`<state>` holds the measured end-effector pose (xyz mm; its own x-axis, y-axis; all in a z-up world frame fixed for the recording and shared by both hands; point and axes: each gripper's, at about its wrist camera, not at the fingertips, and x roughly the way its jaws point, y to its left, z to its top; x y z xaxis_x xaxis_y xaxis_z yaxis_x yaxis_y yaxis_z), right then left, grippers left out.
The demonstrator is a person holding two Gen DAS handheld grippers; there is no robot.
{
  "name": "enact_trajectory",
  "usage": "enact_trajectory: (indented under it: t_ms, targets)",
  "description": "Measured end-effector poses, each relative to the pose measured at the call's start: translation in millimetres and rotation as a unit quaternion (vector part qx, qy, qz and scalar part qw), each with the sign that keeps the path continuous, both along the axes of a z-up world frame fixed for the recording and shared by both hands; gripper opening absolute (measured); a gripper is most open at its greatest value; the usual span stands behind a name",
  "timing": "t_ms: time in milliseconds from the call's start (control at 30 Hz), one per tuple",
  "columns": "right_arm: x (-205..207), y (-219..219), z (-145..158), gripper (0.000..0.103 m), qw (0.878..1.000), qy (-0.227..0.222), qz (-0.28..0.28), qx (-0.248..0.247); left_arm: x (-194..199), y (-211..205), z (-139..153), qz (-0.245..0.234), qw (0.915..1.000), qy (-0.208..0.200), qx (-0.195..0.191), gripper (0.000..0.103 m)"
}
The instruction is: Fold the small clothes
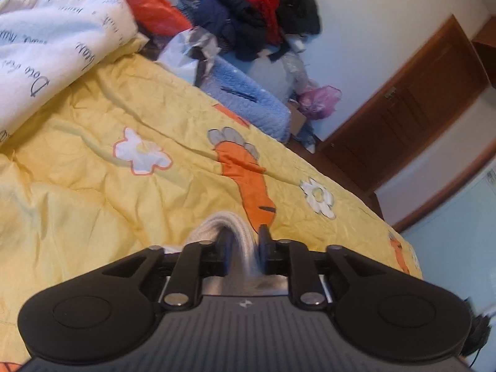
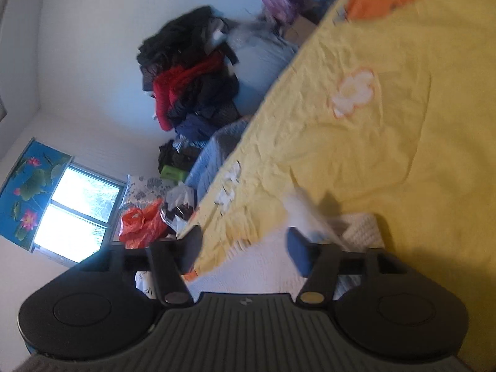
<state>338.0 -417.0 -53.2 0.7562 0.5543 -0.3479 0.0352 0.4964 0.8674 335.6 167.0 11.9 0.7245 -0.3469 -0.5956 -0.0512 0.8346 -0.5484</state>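
Observation:
A small white knitted garment [image 1: 214,223] lies on the yellow bedspread [image 1: 124,201], right at my left gripper [image 1: 245,235]. A raised fold of it arches between the left jaws, which stand a narrow way apart and look loose on it. In the right wrist view the same white knit [image 2: 263,269] spreads under my right gripper [image 2: 245,238], whose fingers are wide open with nothing pinched. A blurred white flap [image 2: 305,214] and a ribbed edge [image 2: 359,226] lie just past its right finger [image 2: 296,252].
A white quilt with handwriting print [image 1: 46,55] is heaped at the bed's far left. Beyond the bed edge stand a pile of dark and red clothes [image 1: 254,9], a blue fleece [image 1: 248,99], bags, and a brown door [image 1: 418,99]. A window [image 2: 77,210] is in the right wrist view.

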Motion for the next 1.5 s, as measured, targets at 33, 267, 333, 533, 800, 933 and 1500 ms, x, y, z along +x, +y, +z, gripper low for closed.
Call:
enact_trajectory:
  t_ms: [33,267,333,533,800,933,1500]
  targets:
    - [-8.6,-3.8,9.9,0.092,1.000,-0.024,-0.005,-0.009,-8.3,0.3,4.2,0.005,0.9999,-0.008,0.014,0.043]
    - [-96.5,-27.6,20.4,0.090,0.999,-0.052,0.010,-0.011,-69.0,44.8,28.0,0.120,0.9900,-0.071,0.017,0.091]
    - [-124.8,-32.3,15.1,0.089,0.999,-0.038,0.012,-0.031,-90.7,50.3,22.7,0.131,0.9895,-0.060,-0.004,0.091]
    - [-207.9,-26.1,-17.4,0.086,0.997,0.011,-0.002,-0.072,-178.9,25.3,-22.2,0.129,0.9908,-0.022,-0.035,0.091]
    - [-219.0,-5.5,-35.4,0.081,0.999,0.022,-0.014,-0.046,-210.8,0.6,-67.7,0.139,0.9880,0.012,-0.067,0.091]
    - [-196.7,9.2,-38.9,0.081,0.998,0.024,-0.031,-0.056,-196.1,-7.6,-70.2,0.138,0.9872,0.015,-0.079,0.092]
    - [-167.1,19.4,-53.2,0.036,0.995,0.046,-0.074,-0.054,-156.8,-24.0,-66.3,0.164,0.9862,0.022,-0.004,0.058]
